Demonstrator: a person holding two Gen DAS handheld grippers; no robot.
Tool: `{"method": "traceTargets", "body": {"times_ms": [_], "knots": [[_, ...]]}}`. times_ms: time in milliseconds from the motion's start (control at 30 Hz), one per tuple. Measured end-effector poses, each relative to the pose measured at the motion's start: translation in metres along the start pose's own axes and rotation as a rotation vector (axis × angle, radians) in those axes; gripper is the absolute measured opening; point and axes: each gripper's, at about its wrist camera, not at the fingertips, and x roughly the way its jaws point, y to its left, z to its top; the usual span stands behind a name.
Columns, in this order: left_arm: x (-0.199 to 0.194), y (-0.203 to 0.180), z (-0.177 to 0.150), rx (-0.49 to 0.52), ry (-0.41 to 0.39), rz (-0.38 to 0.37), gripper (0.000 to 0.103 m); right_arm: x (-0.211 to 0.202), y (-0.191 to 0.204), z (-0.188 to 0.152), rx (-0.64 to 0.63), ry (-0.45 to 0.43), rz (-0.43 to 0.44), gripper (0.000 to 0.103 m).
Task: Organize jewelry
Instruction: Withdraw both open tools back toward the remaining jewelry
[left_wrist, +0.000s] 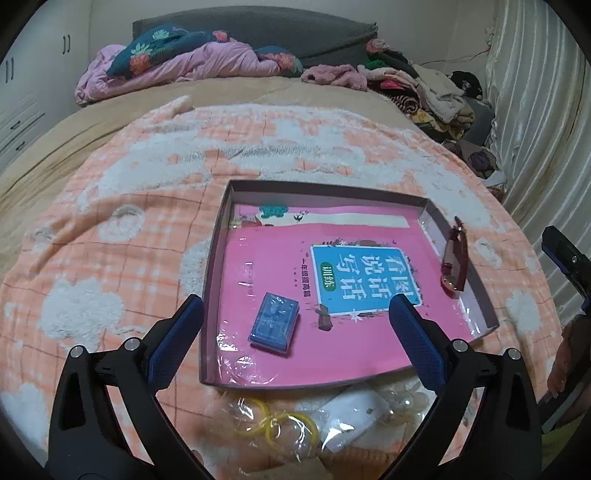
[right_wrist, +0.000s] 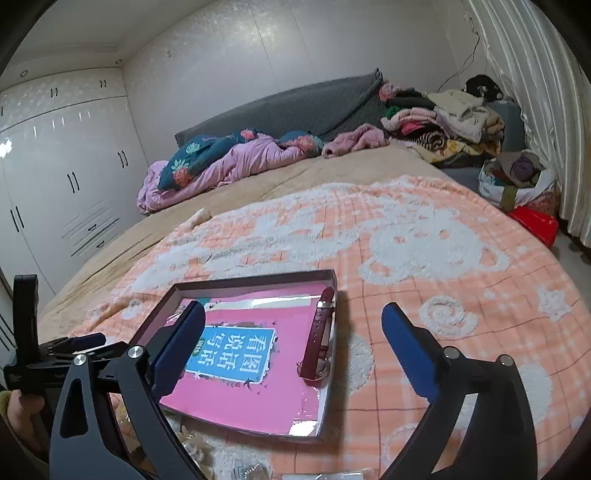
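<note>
A shallow cardboard box lid (left_wrist: 218, 236) lies on the bed with a pink book (left_wrist: 266, 266) inside. A small blue packet (left_wrist: 274, 323) sits in its near left part. A dark red wristwatch (left_wrist: 456, 258) leans on the right wall; it also shows in the right wrist view (right_wrist: 320, 338). In front of the box lie bagged yellow rings (left_wrist: 280, 422), a white pouch (left_wrist: 351, 410) and pearl beads (left_wrist: 406, 400). My left gripper (left_wrist: 295, 317) is open and empty above the box's near edge. My right gripper (right_wrist: 293, 328) is open and empty over the box (right_wrist: 255, 277).
The box rests on an orange and white checked blanket (left_wrist: 110, 229). Pillows and a pink quilt (left_wrist: 177, 62) lie at the head of the bed. A pile of clothes (right_wrist: 450, 122) sits at the far right. White wardrobes (right_wrist: 62, 177) stand on the left.
</note>
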Motion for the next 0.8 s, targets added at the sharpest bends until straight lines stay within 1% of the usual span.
{"method": "traceTargets", "body": {"times_ms": [333, 800], "knots": [[-0.035, 0.001, 0.0, -0.004, -0.056, -0.009, 0.094, -0.037, 0.01, 0.005, -0.013, -0.055, 0.017, 0.097], [-0.07, 0.019, -0.014, -0.04, -0.104, -0.007, 0.094, -0.074, 0.032, -0.006, -0.061, -0.057, 0.027, 0.097]]}}
